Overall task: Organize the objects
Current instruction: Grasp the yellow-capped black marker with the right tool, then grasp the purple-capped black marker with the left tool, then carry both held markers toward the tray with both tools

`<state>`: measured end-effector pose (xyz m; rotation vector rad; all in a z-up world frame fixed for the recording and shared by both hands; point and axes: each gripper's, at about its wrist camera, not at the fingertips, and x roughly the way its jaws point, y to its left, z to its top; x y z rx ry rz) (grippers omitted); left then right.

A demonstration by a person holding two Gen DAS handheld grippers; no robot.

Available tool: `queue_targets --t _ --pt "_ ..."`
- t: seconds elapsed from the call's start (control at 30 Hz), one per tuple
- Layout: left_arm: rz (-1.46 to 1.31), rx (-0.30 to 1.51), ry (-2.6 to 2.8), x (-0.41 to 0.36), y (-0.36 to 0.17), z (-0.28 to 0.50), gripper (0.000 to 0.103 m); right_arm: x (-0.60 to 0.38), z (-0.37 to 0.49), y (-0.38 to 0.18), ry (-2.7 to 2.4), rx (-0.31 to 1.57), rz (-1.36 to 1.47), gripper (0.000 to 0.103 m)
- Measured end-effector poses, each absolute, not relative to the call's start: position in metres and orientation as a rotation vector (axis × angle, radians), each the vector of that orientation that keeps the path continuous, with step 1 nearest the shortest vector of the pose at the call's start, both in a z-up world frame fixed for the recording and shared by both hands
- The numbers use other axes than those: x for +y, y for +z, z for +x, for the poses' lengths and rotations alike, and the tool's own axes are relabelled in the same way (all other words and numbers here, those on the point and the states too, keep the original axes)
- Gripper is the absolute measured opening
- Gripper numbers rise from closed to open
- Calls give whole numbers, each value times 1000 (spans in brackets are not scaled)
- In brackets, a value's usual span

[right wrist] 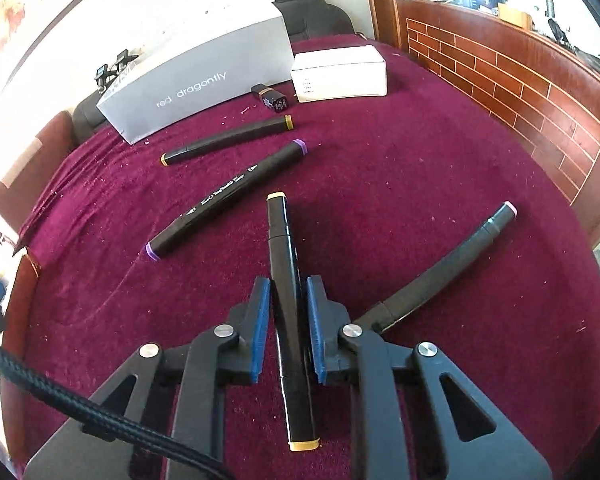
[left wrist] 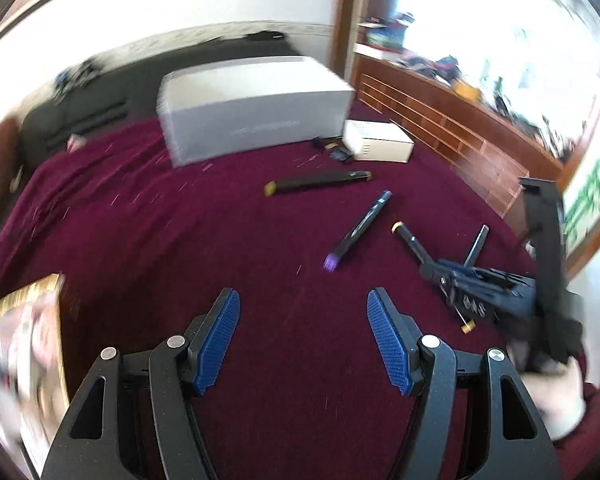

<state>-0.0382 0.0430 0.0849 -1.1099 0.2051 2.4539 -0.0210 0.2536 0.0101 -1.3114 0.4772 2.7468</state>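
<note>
- Legible writing: the grey box [right wrist: 196,92] at 11 o'clock in the right wrist view reads "red dragonfly". The purple-capped marker [right wrist: 228,200] carries white print along its barrel, too small to read. The small white box [right wrist: 340,74] at 12 o'clock has dark marks on its front, unreadable.
- Right gripper [right wrist: 288,328]: jaws drawn in close on either side of a black marker with tan caps [right wrist: 286,280], blue pads against its barrel; the marker points toward 12 o'clock.
- Left gripper [left wrist: 304,340]: jaws about half open, nothing between them (left wrist view is blurred).
- Other markers on the maroon cloth [right wrist: 420,200]: a yellow-capped one [right wrist: 228,140] at 11 o'clock and a pink-capped one [right wrist: 452,260] at 2 o'clock, lying just beside the right jaw.
- A small black item [right wrist: 274,100] lies between the two boxes.
- A picture-printed box [left wrist: 20,356] sits at 9 o'clock in the left wrist view.
</note>
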Motion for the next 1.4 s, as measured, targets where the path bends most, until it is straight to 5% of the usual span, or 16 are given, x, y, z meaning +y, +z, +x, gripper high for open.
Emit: queue_targets --t 0.87,1.03,1.4 --pt "-1073 575 2396 161 15 -117 60 264 -22 7 2743 615 -1317 15" --pt "-1126 560 2358 165 18 -111 15 265 -21 7 2744 626 -1312 16" --pt "-1212 476 2301 131 21 -70 12 265 -20 7 2744 638 -1311 17"
